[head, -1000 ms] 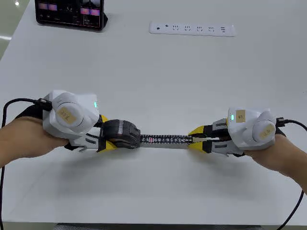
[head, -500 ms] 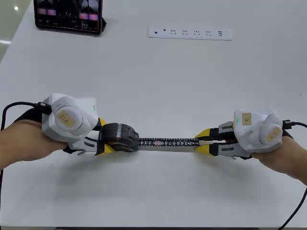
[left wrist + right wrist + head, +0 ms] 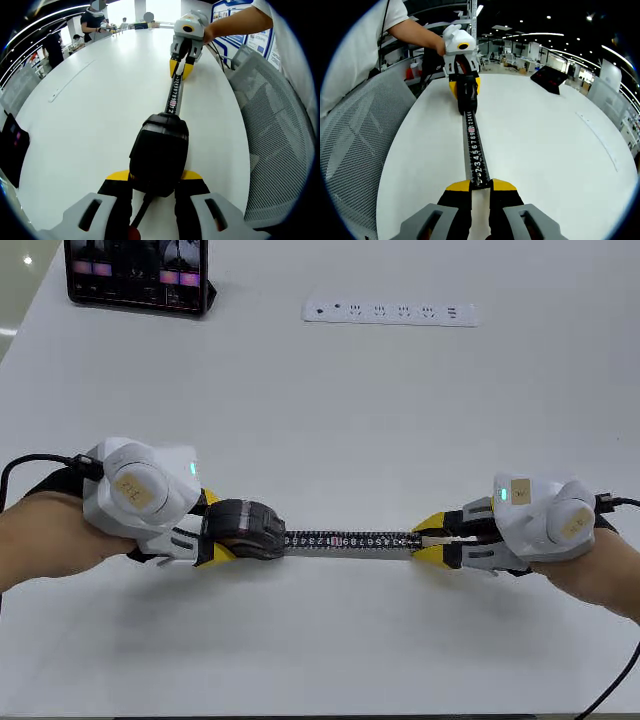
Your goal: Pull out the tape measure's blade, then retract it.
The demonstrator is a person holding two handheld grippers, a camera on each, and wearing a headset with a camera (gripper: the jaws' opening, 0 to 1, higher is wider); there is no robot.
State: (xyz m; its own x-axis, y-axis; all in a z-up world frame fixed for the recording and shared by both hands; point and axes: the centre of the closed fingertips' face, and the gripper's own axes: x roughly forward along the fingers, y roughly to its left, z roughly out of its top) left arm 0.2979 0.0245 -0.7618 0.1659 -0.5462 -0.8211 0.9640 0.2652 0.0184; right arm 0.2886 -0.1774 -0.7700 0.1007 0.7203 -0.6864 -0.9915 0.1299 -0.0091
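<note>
The black tape measure case (image 3: 245, 529) (image 3: 160, 152) lies on the white table, with my left gripper (image 3: 213, 530) (image 3: 156, 176) shut on it from the left. Its blade (image 3: 350, 540) (image 3: 475, 155) (image 3: 173, 97), black with white numbers, runs out to the right just above the tabletop. My right gripper (image 3: 428, 539) (image 3: 480, 186) is shut on the blade's end. In the right gripper view the case (image 3: 466, 95) sits at the far end of the blade, held by the other gripper.
A white power strip (image 3: 388, 313) lies at the back of the table. A dark tablet (image 3: 135, 268) stands at the back left. A black cable (image 3: 30, 462) trails from the left gripper. A mesh chair (image 3: 270, 135) stands beside the table edge.
My right gripper has moved to the right with the blade's end, so more blade shows between the grippers. The left gripper and case have stayed about where they were.
</note>
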